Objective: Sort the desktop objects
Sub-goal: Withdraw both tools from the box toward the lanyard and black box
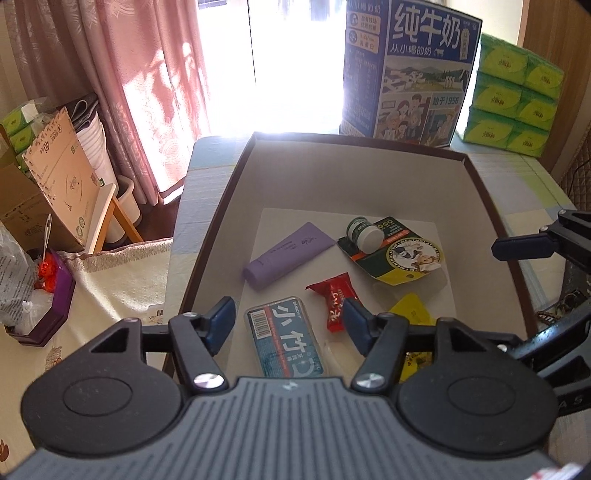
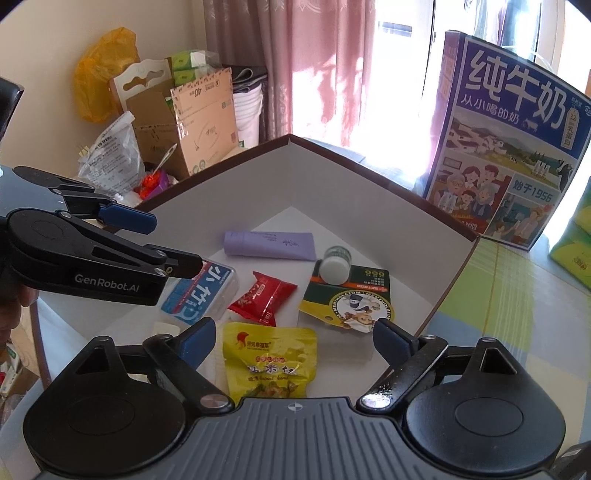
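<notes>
Yellow snack packet (bottom edge hidden)

1. We face a bright window whose daylight washes out the middle of the view.
2. Pink patterned curtains hang to its left, reaching the floor.
3. A plain cream wall stands further left.
4. Open cardboard boxes and stacked white buckets crowd the corner beneath it.
5. The table wears a pale checked cloth of green, yellow and blue.
6. A wooden panel rises at the right edge.
</notes>
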`<state>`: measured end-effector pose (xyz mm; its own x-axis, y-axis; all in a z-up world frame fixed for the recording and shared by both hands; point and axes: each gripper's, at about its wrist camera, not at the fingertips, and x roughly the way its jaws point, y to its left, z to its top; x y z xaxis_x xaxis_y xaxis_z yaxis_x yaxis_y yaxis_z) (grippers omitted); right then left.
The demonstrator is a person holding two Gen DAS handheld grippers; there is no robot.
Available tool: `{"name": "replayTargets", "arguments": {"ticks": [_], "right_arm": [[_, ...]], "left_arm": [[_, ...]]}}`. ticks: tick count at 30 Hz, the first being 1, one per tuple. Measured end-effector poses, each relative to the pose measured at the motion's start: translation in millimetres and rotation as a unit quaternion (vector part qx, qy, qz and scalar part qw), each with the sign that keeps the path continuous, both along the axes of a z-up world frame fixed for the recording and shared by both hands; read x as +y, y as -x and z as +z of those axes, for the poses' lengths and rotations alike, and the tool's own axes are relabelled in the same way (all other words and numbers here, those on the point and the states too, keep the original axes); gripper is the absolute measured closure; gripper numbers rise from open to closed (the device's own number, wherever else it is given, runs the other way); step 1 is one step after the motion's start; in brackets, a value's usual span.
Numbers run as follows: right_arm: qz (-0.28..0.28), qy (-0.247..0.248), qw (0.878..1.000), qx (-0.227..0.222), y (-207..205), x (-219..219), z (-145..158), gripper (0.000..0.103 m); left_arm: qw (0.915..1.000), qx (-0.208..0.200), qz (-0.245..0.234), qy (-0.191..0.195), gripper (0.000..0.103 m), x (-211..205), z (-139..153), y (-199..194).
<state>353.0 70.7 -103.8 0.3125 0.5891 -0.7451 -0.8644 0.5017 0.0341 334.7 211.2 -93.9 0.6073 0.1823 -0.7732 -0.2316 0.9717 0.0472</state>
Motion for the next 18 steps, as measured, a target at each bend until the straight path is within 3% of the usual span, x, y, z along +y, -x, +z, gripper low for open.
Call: {"name": "replayTargets", "arguments": {"ticks": [18], "right_arm": [[0.003, -0.042, 0.999, 0.011, 50, -52, 27, 0.011]], "left_arm": [[0.9989, -0.026, 0.036, 0.017, 0.031, -30, 30, 80]]}}
